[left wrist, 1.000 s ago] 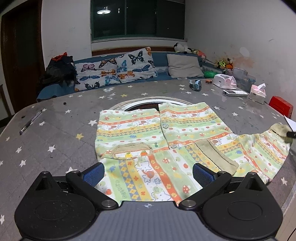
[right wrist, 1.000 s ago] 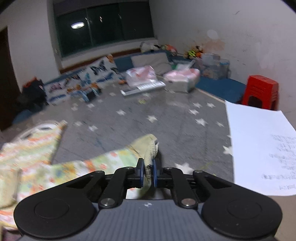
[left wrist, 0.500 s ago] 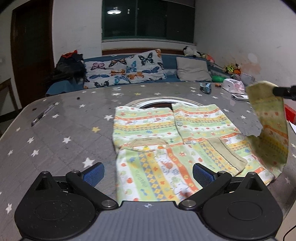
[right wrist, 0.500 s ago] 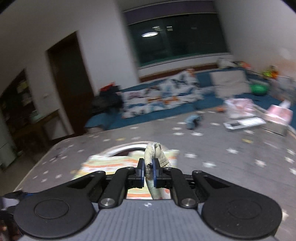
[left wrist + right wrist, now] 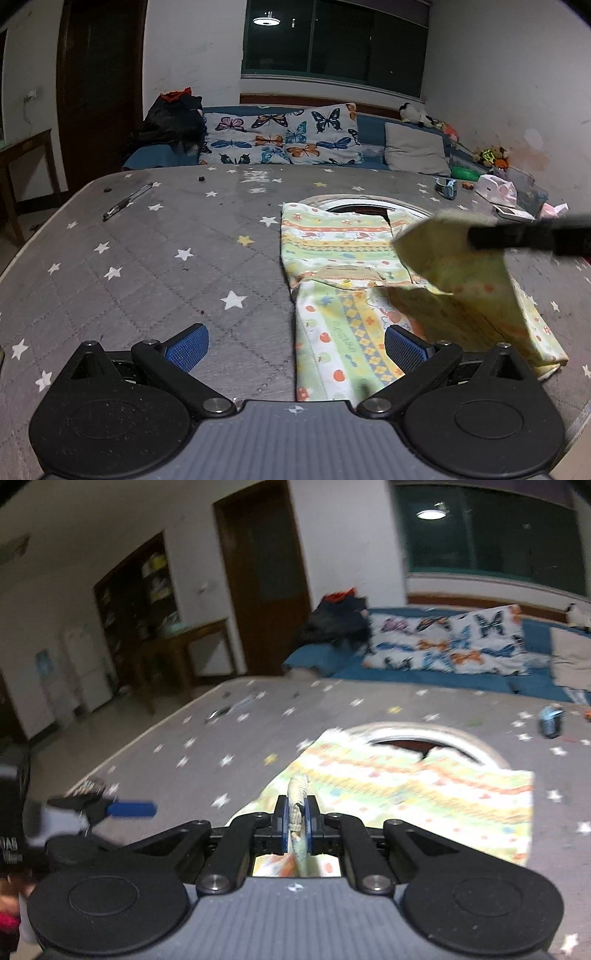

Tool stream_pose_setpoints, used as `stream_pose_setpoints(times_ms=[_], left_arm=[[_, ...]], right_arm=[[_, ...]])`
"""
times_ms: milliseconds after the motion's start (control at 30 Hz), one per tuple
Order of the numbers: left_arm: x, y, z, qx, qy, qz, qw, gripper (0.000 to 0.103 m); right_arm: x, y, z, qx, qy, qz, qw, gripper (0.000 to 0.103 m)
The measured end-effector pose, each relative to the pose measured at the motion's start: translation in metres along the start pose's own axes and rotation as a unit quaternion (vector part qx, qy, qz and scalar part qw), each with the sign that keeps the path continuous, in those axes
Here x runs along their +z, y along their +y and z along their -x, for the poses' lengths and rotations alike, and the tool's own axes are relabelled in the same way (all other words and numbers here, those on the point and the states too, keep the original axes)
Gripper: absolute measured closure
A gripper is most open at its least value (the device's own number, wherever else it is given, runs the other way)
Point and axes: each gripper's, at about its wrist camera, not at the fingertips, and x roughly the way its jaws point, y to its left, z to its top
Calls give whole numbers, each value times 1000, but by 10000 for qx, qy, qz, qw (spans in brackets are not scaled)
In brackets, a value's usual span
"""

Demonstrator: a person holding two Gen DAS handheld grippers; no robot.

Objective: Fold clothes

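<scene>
The little striped shirt (image 5: 332, 243) lies flat on the star-patterned table (image 5: 147, 266), its collar end over the round opening (image 5: 365, 206) in the tabletop, so the body is spread and ready for folding. My right gripper (image 5: 295, 821) is clamped on the cuff of one sleeve (image 5: 465, 266), the cloth pinched edge-on between its blue pads (image 5: 281, 823); I hold it lifted above the shirt's body so the sleeve can swing inward across the chest without dragging. The rest of that sleeve hangs slack from the cuff down to the shirt's right edge. The other sleeve (image 5: 340, 339) already lies folded across the hem side of the shirt, on the side nearest me.

My left gripper (image 5: 295, 347) hovers low at the near edge of the shirt with its jaws wide apart and nothing between them; its right finger is over the folded cloth, I judge so it can pin or smooth the shirt once the sleeve lands.

Counted: one shirt, two sleeves, two grippers. Beyond the shirt's left edge lies one pen (image 5: 127, 201). Past its collar a roll of tape (image 5: 446, 186) sits, and behind the table two butterfly cushions (image 5: 280, 140) and one plain grey cushion (image 5: 415, 153) lean on the blue sofa.
</scene>
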Motion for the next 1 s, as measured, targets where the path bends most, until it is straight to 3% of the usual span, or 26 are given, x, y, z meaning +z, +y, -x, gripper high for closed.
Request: stream_pose_setpoints(times_ms=[133,300,633,800,1000], left_arm=[[3,-1,-1,-20,-23,21,10000,0],[7,-6,-1,-144,-60,4,9999,0],[14,-40,-13,-614,-51,-326,9976,1],[16,-57,-19,-786,-95,-632,9949,17],[20,-67,-32,-995,-27,-712,9925,39]], right_arm=[[-13,16,-11,283,238,143,9992,83],[-23,11,4,310,305,220,9988,80],[-74,-54,43,-782,869,-330,9926,79],[-93,-75,57,-1126,1069,-457,9868,80],[-74,-82,58,-1227,833,-407,9881,80]])
